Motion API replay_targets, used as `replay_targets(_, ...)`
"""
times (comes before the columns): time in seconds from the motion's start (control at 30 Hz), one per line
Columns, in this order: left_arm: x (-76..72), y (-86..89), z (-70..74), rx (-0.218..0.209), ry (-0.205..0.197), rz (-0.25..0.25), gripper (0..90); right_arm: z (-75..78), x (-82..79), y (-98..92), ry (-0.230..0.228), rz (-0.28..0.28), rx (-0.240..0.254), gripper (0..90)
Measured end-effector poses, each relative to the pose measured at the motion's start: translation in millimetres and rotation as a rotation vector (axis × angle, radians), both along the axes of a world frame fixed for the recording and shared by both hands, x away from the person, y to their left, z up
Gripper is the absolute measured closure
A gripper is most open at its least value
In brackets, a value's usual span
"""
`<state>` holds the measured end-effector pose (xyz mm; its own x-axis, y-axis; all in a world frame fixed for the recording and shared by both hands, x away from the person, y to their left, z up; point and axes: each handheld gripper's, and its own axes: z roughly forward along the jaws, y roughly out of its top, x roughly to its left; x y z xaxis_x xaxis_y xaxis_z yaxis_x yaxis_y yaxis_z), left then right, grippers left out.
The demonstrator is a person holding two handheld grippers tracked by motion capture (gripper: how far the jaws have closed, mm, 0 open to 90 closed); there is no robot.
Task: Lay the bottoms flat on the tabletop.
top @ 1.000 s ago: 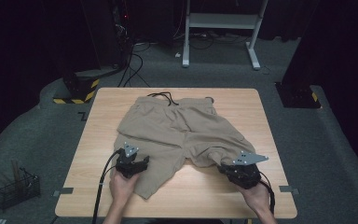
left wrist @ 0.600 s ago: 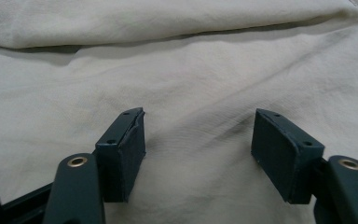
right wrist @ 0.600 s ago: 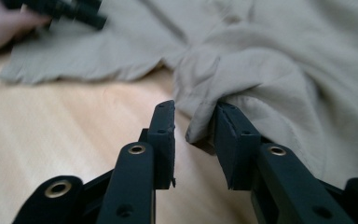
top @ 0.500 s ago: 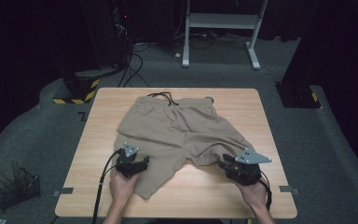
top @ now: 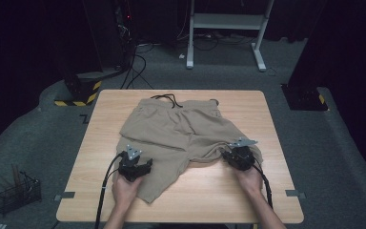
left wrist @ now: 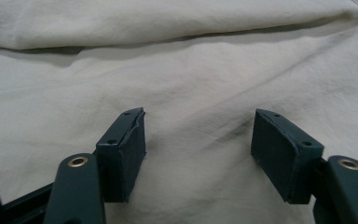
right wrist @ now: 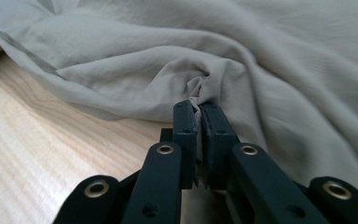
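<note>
Left gripper [left wrist: 198, 156]: jaws wide apart over flat beige cloth shorts [top: 181, 131], frame centre. Right gripper [right wrist: 199, 128]: jaws just closed, pinching a gathered fold. Light wooden table [top: 267, 191]; dark room.

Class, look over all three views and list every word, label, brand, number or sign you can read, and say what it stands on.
None: no readable text anywhere.
shorts: plain beige cloth, no label or print in view.
table: bare wood, no marking.
left gripper and right gripper: black jaws, no lettering.
yellow-and-black striped base: a hazard pattern, no words.
</note>
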<state>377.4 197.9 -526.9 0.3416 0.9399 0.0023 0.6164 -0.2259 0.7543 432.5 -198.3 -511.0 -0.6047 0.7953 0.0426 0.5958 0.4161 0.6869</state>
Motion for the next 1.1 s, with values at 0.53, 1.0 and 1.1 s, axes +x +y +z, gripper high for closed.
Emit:
replay_targets(0.53, 29.1, 7.2, -0.1, 0.002, -0.001, 0.05, 35.5, 6.7, 21.5, 13.0, 0.045, 0.016, 0.107, 85.8)
replay_targets(1.0, 28.9, 7.1, 0.0, 0.006, 0.0, 0.053, 34.7, 23.1, -67.4, 15.5, 0.017, 0.249, 0.147, 75.1)
replay_targets(1.1, 28.8, 7.1, 0.0, 0.006, 0.0, 0.053, 34.7, 31.0, -74.5, 10.4, -0.077, 0.213, 0.161, 73.4)
